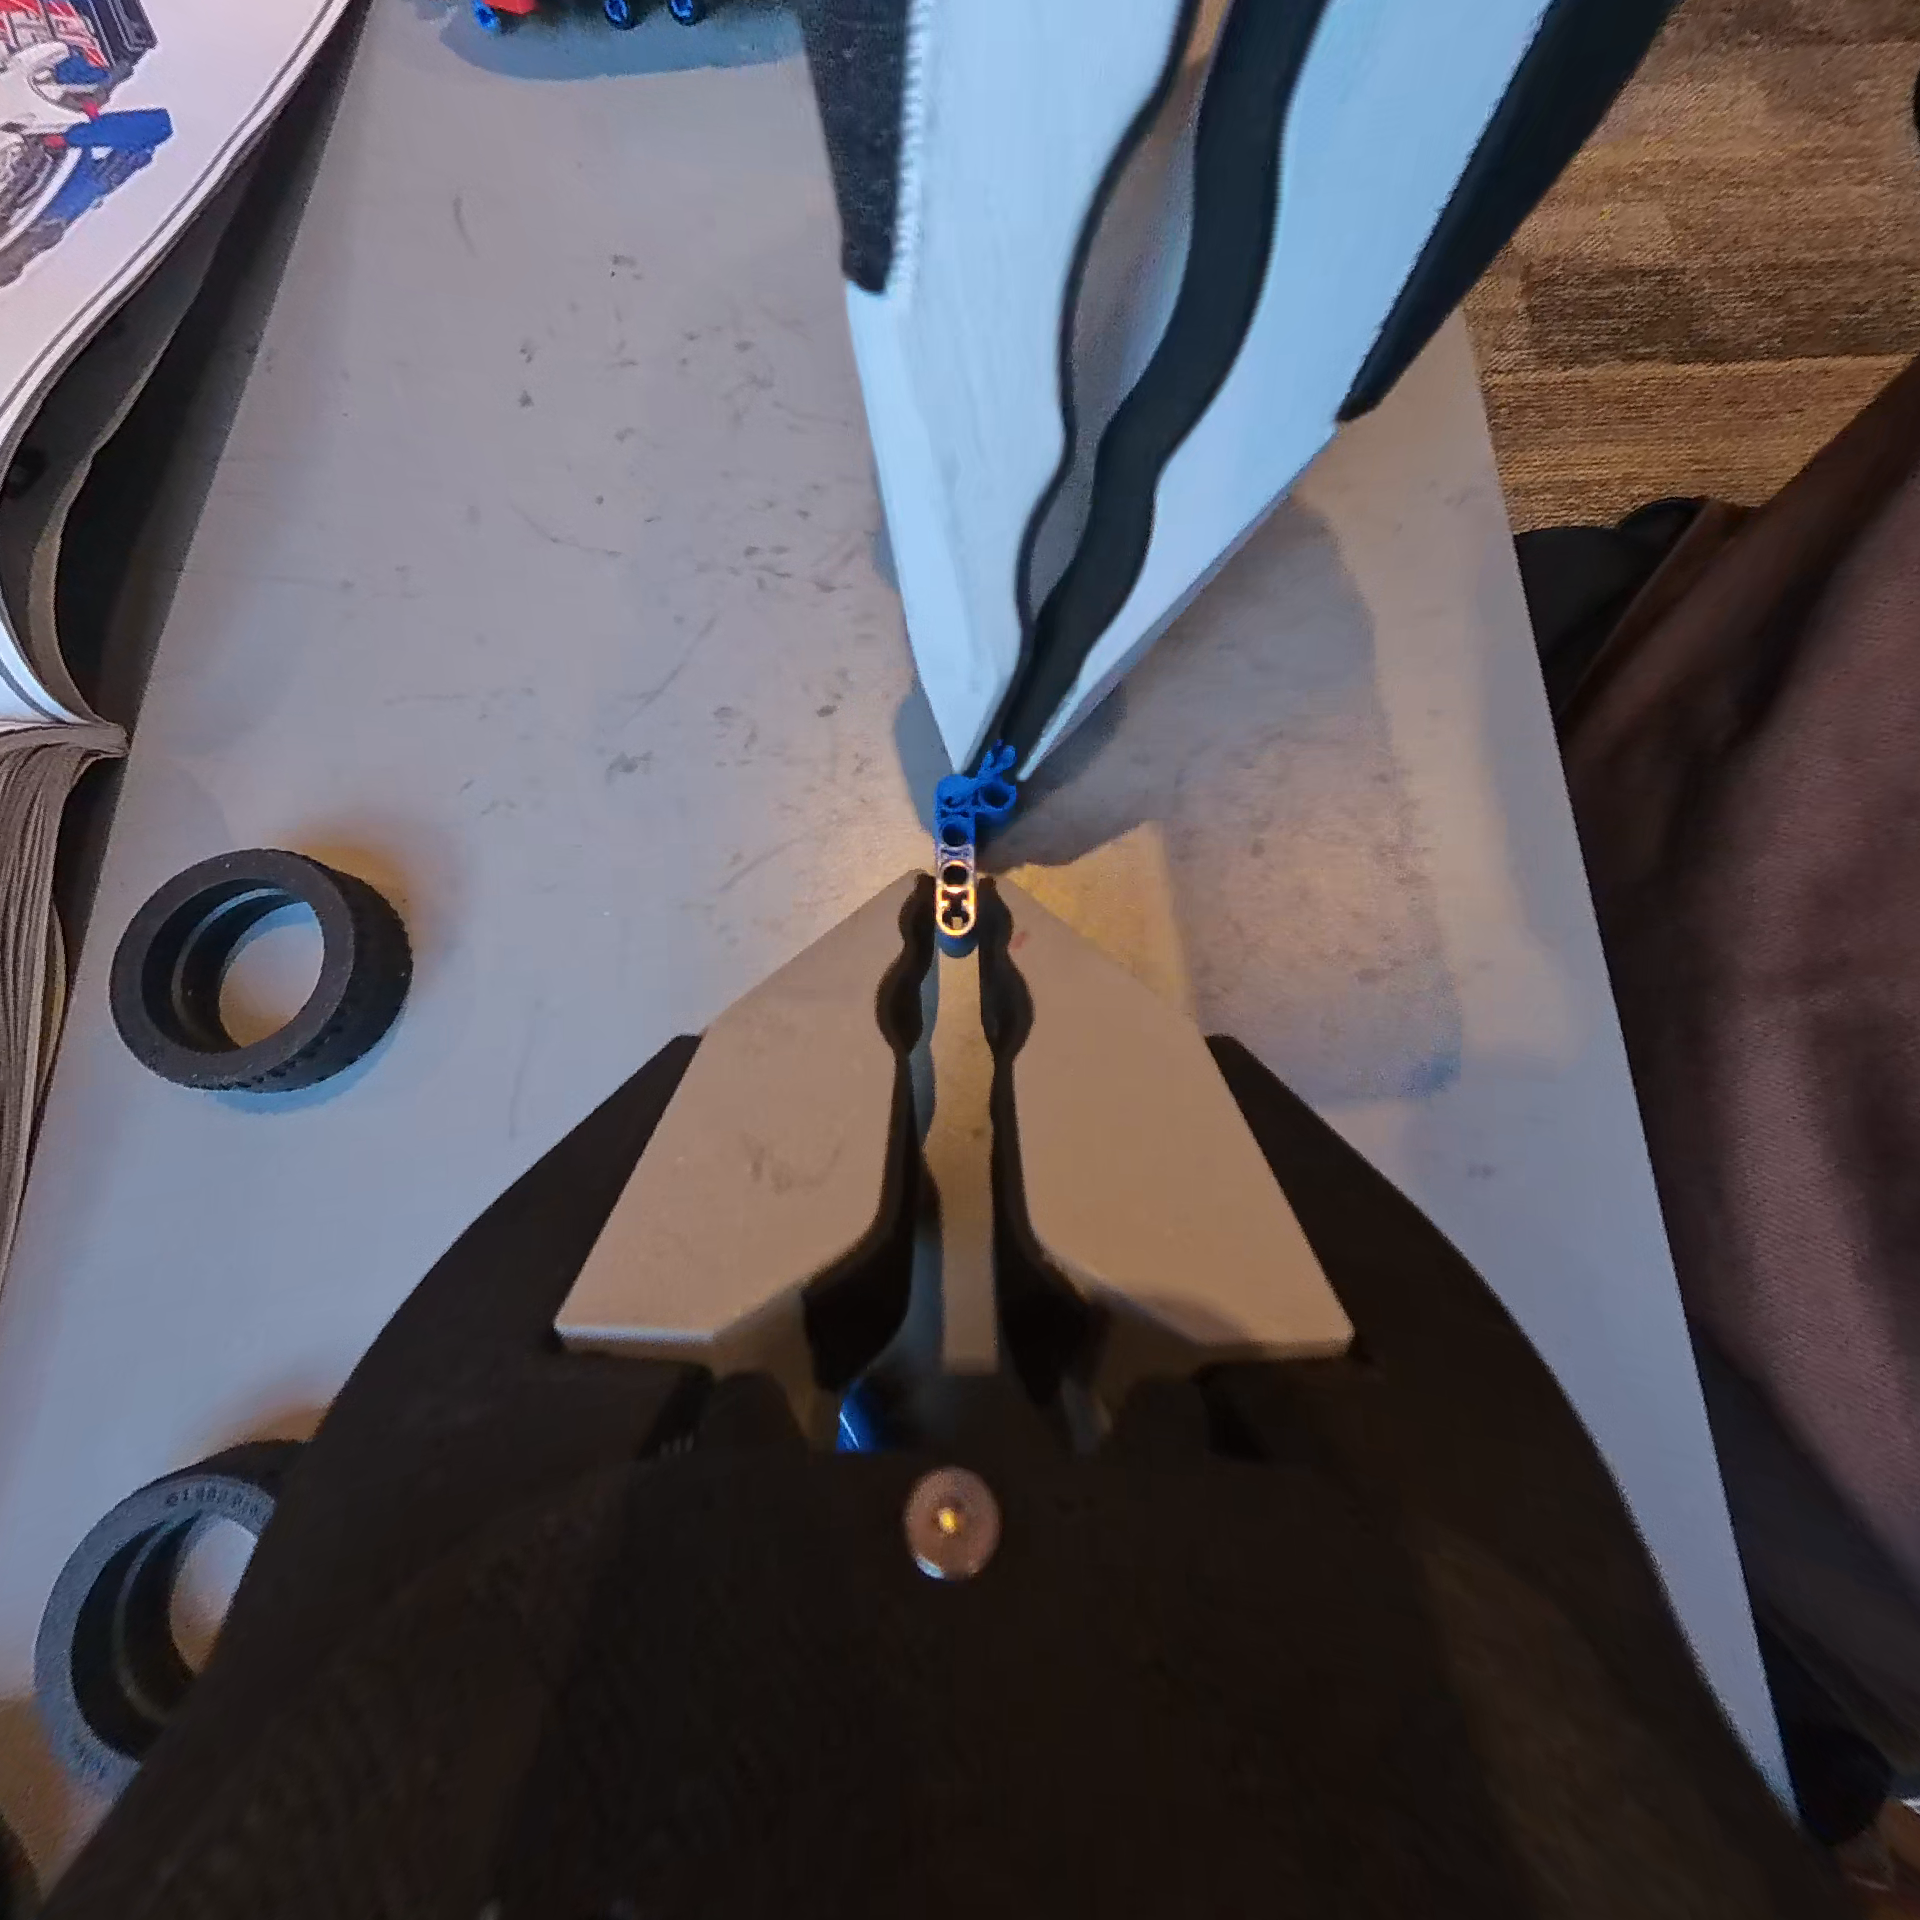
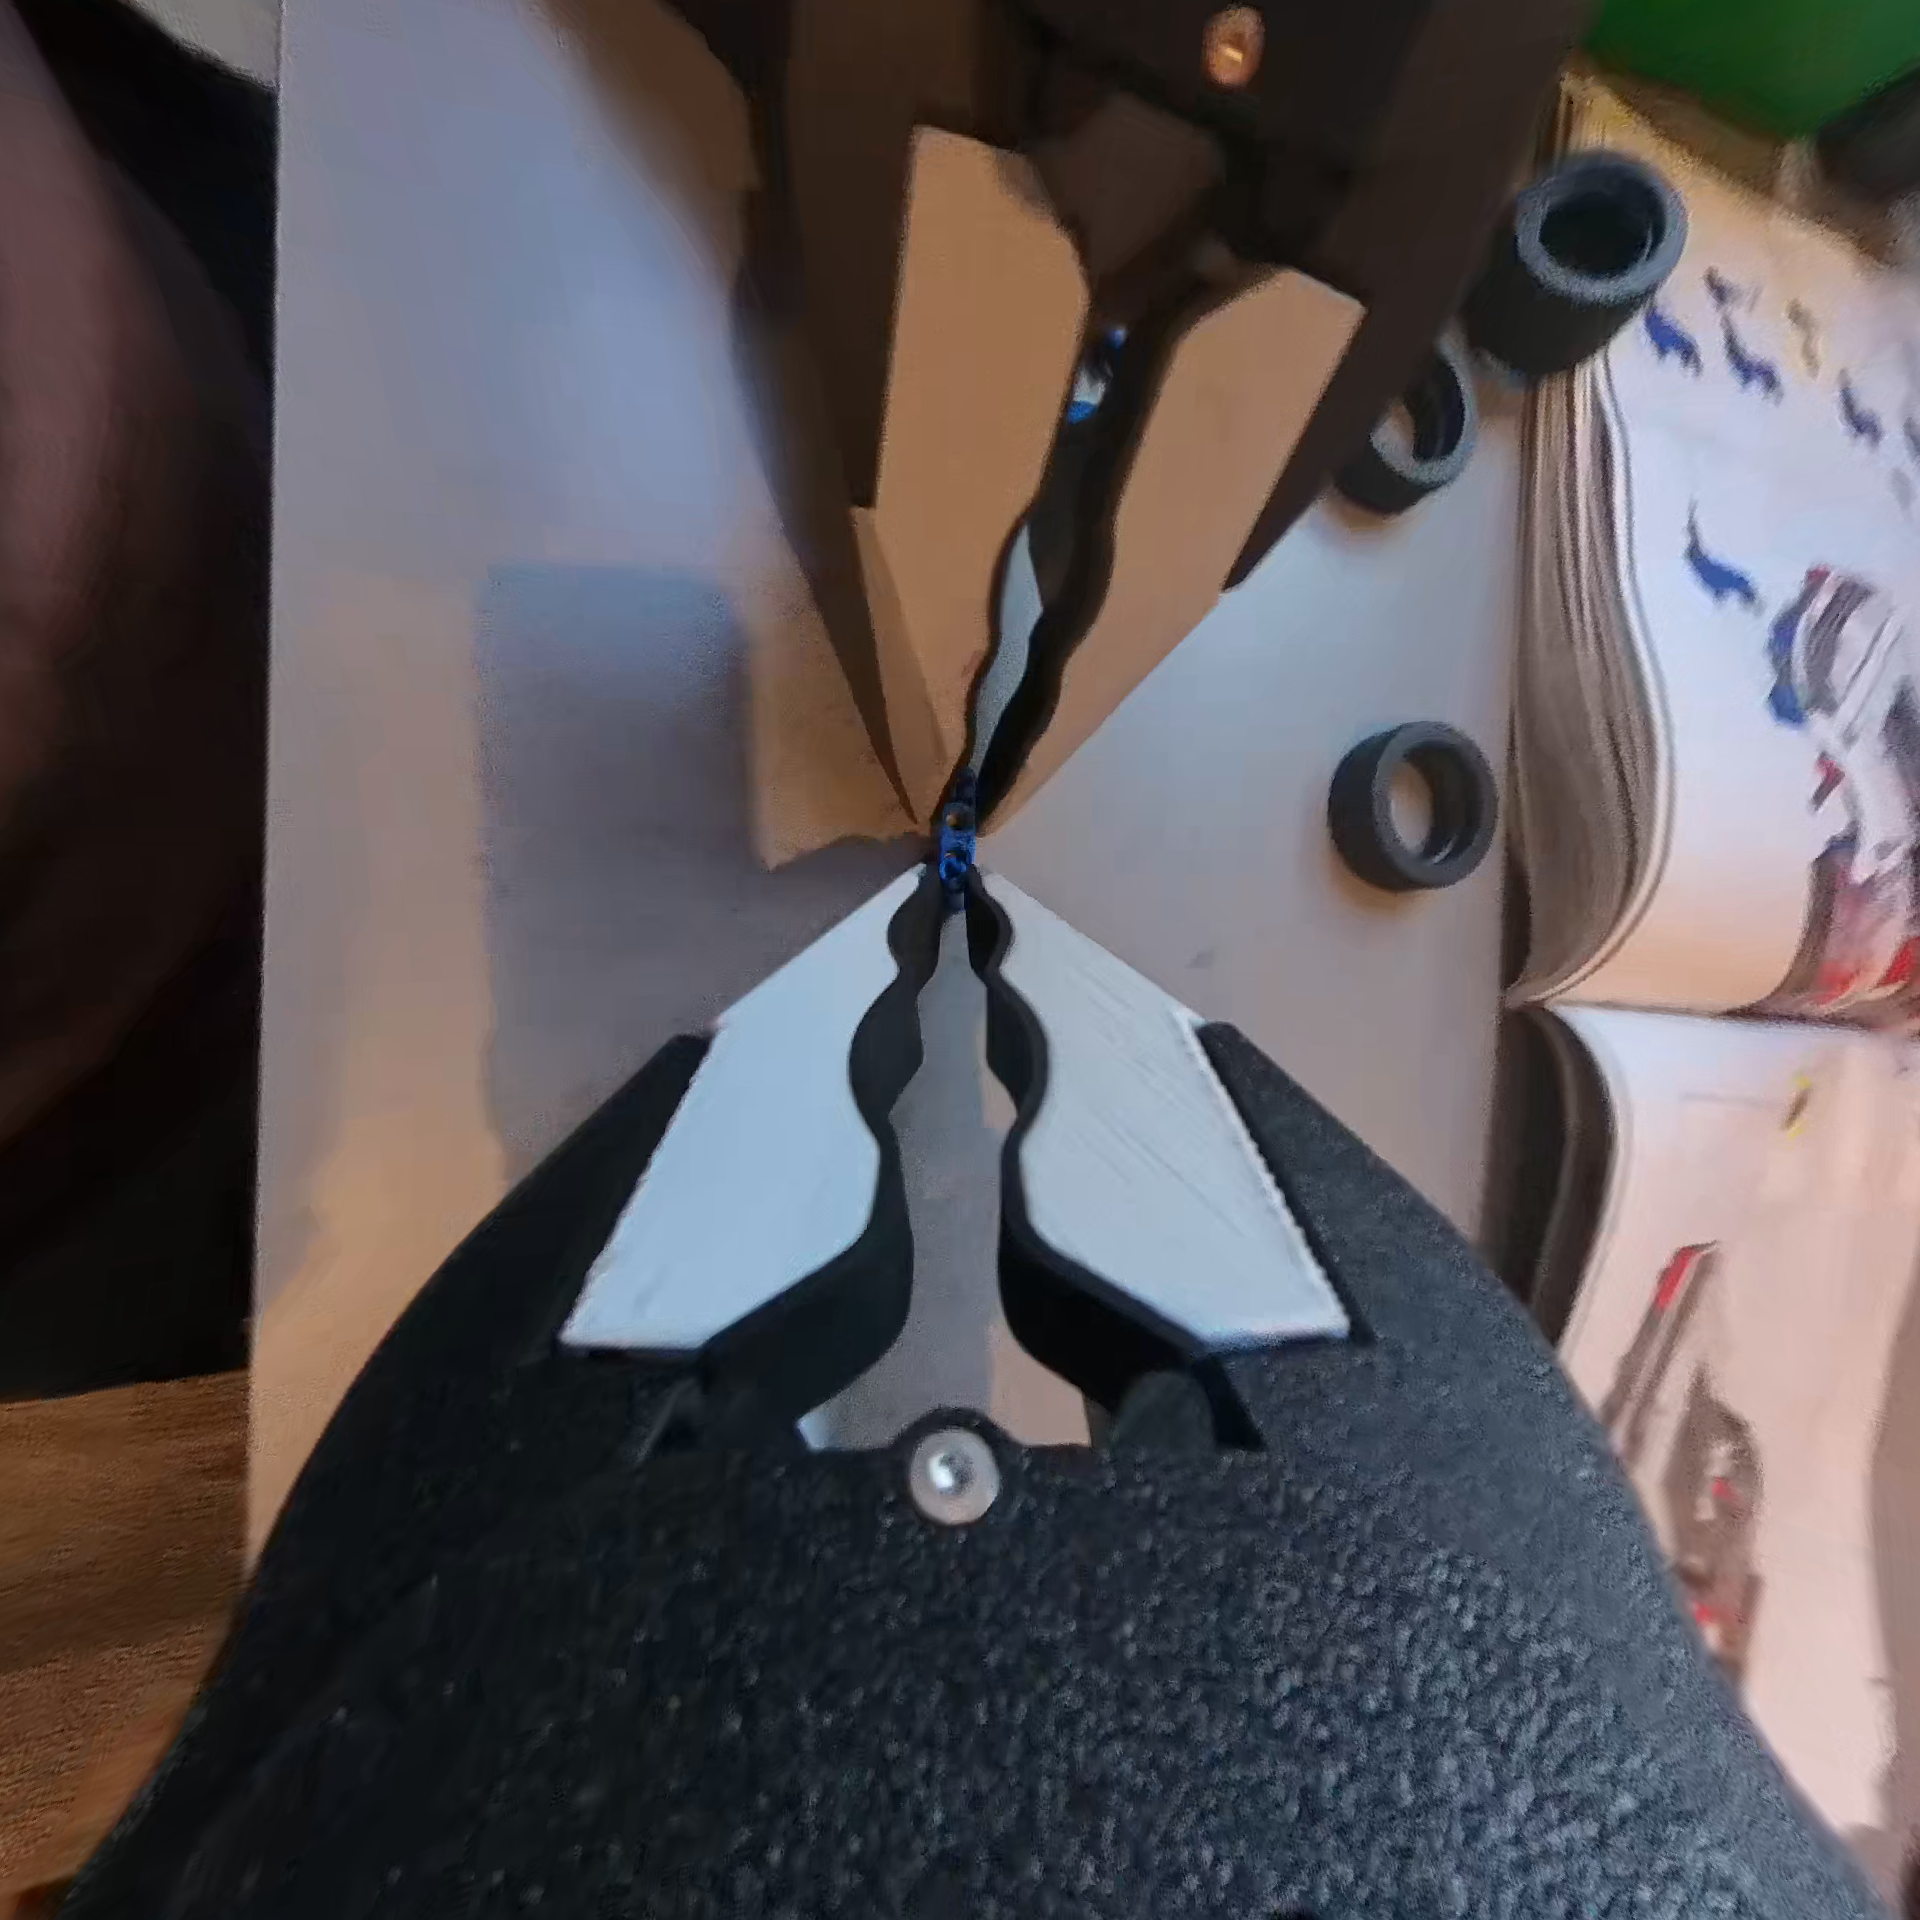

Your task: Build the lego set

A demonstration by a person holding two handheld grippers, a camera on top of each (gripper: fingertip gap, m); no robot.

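Two loose black tyres (image 1: 260, 971) are parked at 9 o'clock on the grey table (image 1: 540, 499), next to the instruction booklet (image 1: 94, 156), so nothing is in the way. Dead centre, a small grey two-hole liftarm (image 1: 953, 902) is pinched between the narrowed tips of the left gripper (image 1: 953, 914). A blue connector (image 1: 975, 800) is pinched at the tip of the right gripper (image 2: 951, 894), coming in from 12 o'clock. The two pieces are touching end to end (whether already seated can't be told). The axes should be kept lined up and pressed straight, no twisting, or the tiny part probably gets flicked out.
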